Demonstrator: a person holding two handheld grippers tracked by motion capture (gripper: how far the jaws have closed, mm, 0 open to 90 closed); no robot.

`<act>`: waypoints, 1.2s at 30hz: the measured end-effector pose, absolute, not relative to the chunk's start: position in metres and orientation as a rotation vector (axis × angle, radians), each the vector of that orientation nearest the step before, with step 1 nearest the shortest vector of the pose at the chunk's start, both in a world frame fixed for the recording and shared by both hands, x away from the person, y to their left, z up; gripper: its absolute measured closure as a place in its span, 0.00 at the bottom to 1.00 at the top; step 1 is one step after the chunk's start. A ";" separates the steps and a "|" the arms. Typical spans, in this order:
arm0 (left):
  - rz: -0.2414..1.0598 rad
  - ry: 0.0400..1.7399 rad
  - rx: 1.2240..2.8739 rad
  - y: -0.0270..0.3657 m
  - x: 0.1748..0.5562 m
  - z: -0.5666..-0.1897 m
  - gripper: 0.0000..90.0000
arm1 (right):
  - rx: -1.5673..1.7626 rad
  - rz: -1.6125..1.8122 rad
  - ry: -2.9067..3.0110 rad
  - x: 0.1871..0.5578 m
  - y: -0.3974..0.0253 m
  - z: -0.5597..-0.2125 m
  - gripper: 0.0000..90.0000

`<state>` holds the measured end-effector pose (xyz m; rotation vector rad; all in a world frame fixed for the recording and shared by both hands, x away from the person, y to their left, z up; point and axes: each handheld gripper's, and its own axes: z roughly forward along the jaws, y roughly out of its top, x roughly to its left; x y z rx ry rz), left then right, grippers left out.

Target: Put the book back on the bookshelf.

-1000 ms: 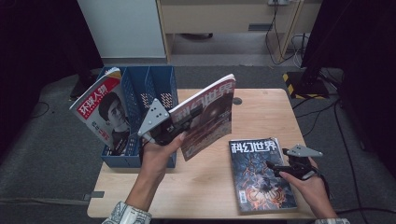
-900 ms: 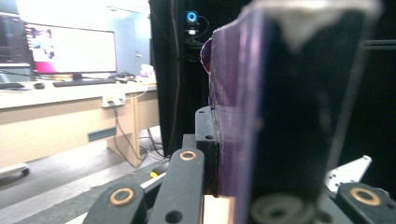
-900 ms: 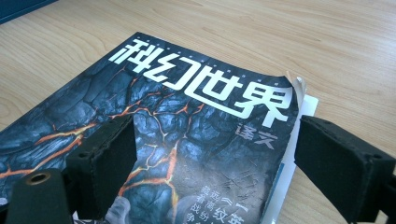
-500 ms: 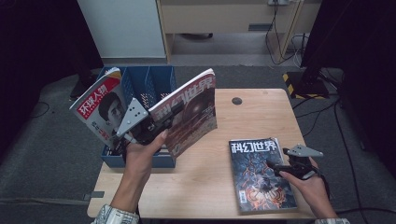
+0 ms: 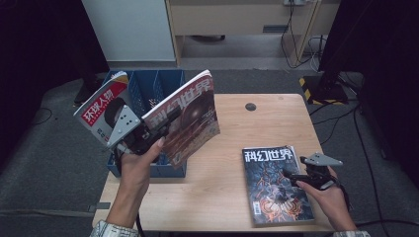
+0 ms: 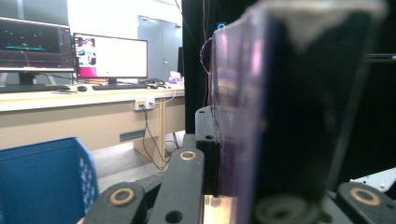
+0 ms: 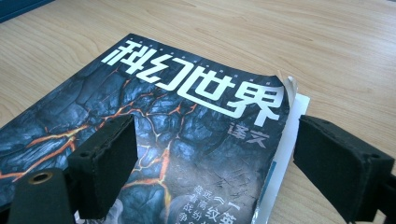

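Your left gripper (image 5: 148,136) has its jaws clamped on a magazine (image 5: 190,116), which you hold tilted in the air over the blue basket (image 5: 168,170) at the left of the bench (image 5: 232,197). Another magazine (image 5: 101,106) stands in the basket's left side. Your right gripper (image 5: 291,176) rests with its jaws apart over the right edge of the dark magazine (image 5: 269,182) lying flat at the near right.
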<state>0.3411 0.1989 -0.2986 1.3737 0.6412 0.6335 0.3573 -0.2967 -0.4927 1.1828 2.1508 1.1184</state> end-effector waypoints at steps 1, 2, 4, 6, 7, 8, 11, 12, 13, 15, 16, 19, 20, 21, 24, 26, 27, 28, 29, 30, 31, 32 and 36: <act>0.635 0.646 1.368 0.202 0.340 -0.299 0.93 | 1.185 1.118 2.148 0.357 -0.297 -0.493 0.15; 0.636 0.651 1.360 0.205 0.339 -0.299 0.93 | 1.185 1.118 2.148 0.357 -0.297 -0.493 0.15; 0.642 0.661 1.355 0.212 0.337 -0.300 0.93 | 1.183 1.118 2.149 0.357 -0.297 -0.493 0.15; 0.653 0.669 1.356 0.218 0.335 -0.299 0.93 | 1.184 1.117 2.150 0.357 -0.297 -0.493 0.16; 0.653 0.669 1.356 0.218 0.335 -0.299 0.93 | 1.184 1.117 2.150 0.357 -0.297 -0.493 0.16; 0.669 0.677 1.357 0.224 0.334 -0.298 0.93 | 1.183 1.118 2.149 0.357 -0.297 -0.493 0.16; 0.679 0.685 1.352 0.229 0.333 -0.297 0.93 | 1.183 1.117 2.148 0.357 -0.297 -0.493 0.16; 0.692 0.694 1.350 0.235 0.333 -0.296 0.93 | 1.185 1.115 2.146 0.357 -0.296 -0.493 0.16; 0.696 0.698 1.350 0.237 0.333 -0.296 0.93 | 1.183 1.114 2.147 0.357 -0.296 -0.493 0.16; 0.706 0.704 1.359 0.241 0.332 -0.297 0.93 | 1.184 1.109 2.146 0.357 -0.297 -0.493 0.16; 0.709 0.706 1.358 0.243 0.332 -0.297 0.93 | 1.186 1.109 2.144 0.357 -0.297 -0.493 0.16; 0.715 0.714 1.358 0.246 0.331 -0.298 0.93 | 1.188 1.109 2.143 0.358 -0.297 -0.493 0.16; 0.718 0.715 1.363 0.248 0.331 -0.298 0.93 | 1.192 1.108 2.143 0.358 -0.297 -0.493 0.16; 0.721 0.717 1.362 0.250 0.331 -0.299 0.93 | 1.190 1.107 2.144 0.358 -0.297 -0.494 0.16; 0.731 0.725 1.360 0.255 0.329 -0.298 0.93 | 1.190 1.106 2.142 0.358 -0.297 -0.493 0.16; 0.738 0.730 1.357 0.259 0.328 -0.298 0.93 | 1.189 1.104 2.144 0.358 -0.297 -0.494 0.16; 0.738 0.730 1.357 0.259 0.328 -0.298 0.93 | 1.189 1.104 2.144 0.358 -0.297 -0.494 0.16; 0.742 0.733 1.347 0.262 0.326 -0.298 0.93 | 1.187 1.103 2.143 0.358 -0.297 -0.494 0.16; 0.743 0.733 1.342 0.263 0.326 -0.299 0.93 | 1.187 1.103 2.142 0.357 -0.297 -0.494 0.16; 0.742 0.736 1.340 0.265 0.325 -0.299 0.93 | 1.190 1.104 2.141 0.357 -0.297 -0.494 0.16; 0.744 0.738 1.340 0.266 0.324 -0.300 0.93 | 1.188 1.102 2.143 0.357 -0.297 -0.494 0.16; 0.745 0.742 1.339 0.267 0.324 -0.300 0.93 | 1.186 1.101 2.143 0.357 -0.297 -0.494 0.16; 0.757 0.753 1.346 0.272 0.323 -0.302 0.93 | 1.193 1.100 2.141 0.357 -0.298 -0.494 0.16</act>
